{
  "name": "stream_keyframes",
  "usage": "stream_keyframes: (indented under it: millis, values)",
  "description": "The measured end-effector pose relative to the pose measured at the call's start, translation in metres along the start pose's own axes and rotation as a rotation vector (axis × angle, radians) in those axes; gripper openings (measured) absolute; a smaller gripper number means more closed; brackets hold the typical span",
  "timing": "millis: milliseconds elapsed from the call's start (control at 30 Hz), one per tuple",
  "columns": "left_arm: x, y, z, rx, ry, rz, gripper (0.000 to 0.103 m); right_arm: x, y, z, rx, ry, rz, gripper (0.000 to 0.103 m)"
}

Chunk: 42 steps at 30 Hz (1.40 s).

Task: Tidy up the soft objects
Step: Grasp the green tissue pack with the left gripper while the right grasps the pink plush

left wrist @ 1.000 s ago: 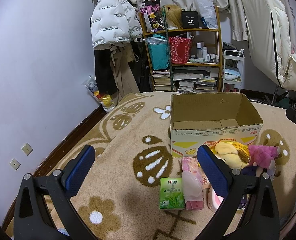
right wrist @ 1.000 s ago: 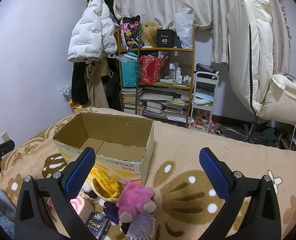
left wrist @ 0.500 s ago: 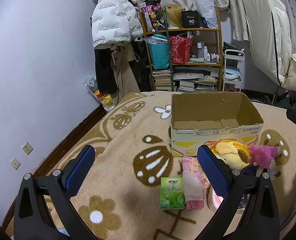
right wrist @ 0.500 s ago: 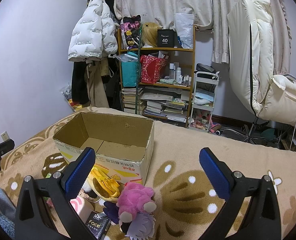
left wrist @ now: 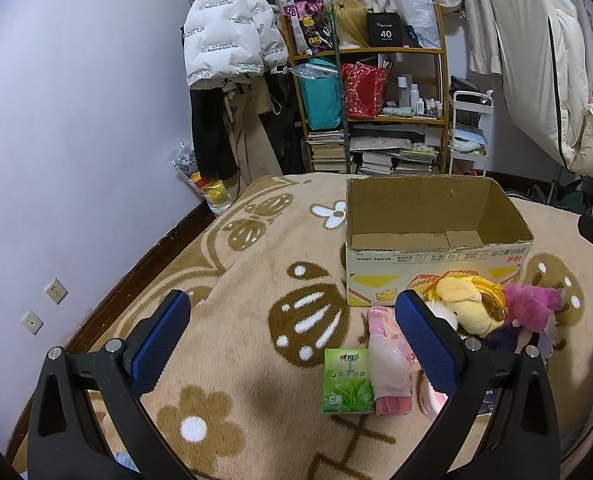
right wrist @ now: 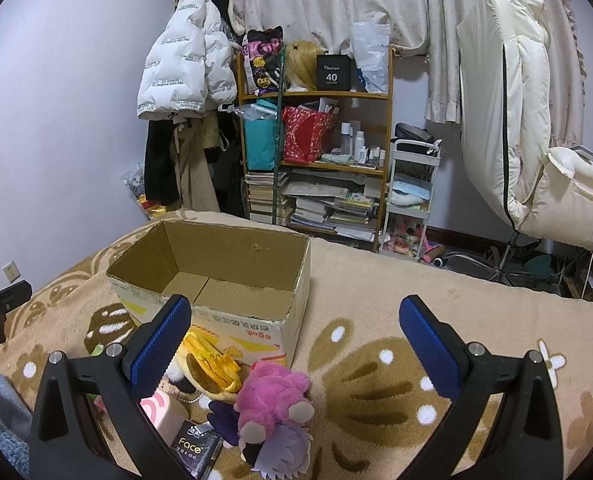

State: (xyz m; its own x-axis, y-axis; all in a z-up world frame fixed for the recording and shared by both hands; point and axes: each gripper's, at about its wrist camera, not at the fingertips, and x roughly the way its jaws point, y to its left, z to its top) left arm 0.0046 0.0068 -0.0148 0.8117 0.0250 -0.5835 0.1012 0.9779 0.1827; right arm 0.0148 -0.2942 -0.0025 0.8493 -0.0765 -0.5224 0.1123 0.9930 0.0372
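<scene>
An empty open cardboard box (left wrist: 436,236) (right wrist: 212,276) stands on the patterned blanket. In front of it lie a yellow plush doll (left wrist: 466,306) (right wrist: 210,364), a pink plush toy (left wrist: 530,308) (right wrist: 274,398), a purple-haired plush (right wrist: 284,446), a green tissue pack (left wrist: 346,380), a pink soft pack (left wrist: 388,372) and a black "Face" packet (right wrist: 196,448). My left gripper (left wrist: 296,340) is open and empty, above the blanket left of the pile. My right gripper (right wrist: 296,344) is open and empty, above the pile's right side.
A wooden shelf (right wrist: 316,160) with books and bags, a hanging white jacket (left wrist: 232,28), a white cart (right wrist: 412,200) and a cream chair (right wrist: 536,140) stand beyond the bed. The bed's left edge (left wrist: 136,280) runs along the wall.
</scene>
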Motion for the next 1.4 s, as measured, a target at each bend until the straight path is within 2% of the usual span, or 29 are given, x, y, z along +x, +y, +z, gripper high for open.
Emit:
stream_keyframes:
  millis: [200, 400, 667, 933, 1033, 1200, 1400]
  values:
    - [0.013, -0.006, 0.005, 0.015, 0.056, 0.002, 0.101, 0.010, 0.009, -0.002, 0.003, 0.033, 0.015, 0.103]
    - [0.035, -0.007, 0.009, -0.003, 0.137, -0.005, 0.101, 0.028, 0.000, 0.000, 0.020, 0.104, 0.031, 0.103]
    - [0.081, 0.002, 0.004, -0.073, 0.305, -0.017, 0.101, 0.062, -0.003, -0.009, 0.036, 0.240, 0.064, 0.103]
    - [0.131, 0.013, -0.021, -0.131, 0.479, -0.044, 0.101, 0.090, -0.003, -0.026, 0.054, 0.351, 0.081, 0.101]
    - [0.141, 0.011, -0.028, -0.130, 0.524, -0.045, 0.101, 0.097, -0.005, -0.032, 0.058, 0.369, 0.083, 0.097]
    - [0.155, 0.006, -0.039, -0.114, 0.591, -0.052, 0.101, 0.115, -0.007, -0.041, 0.085, 0.439, 0.114, 0.083]
    - [0.165, 0.001, -0.047, -0.094, 0.648, -0.063, 0.101, 0.129, -0.008, -0.049, 0.100, 0.489, 0.131, 0.080]
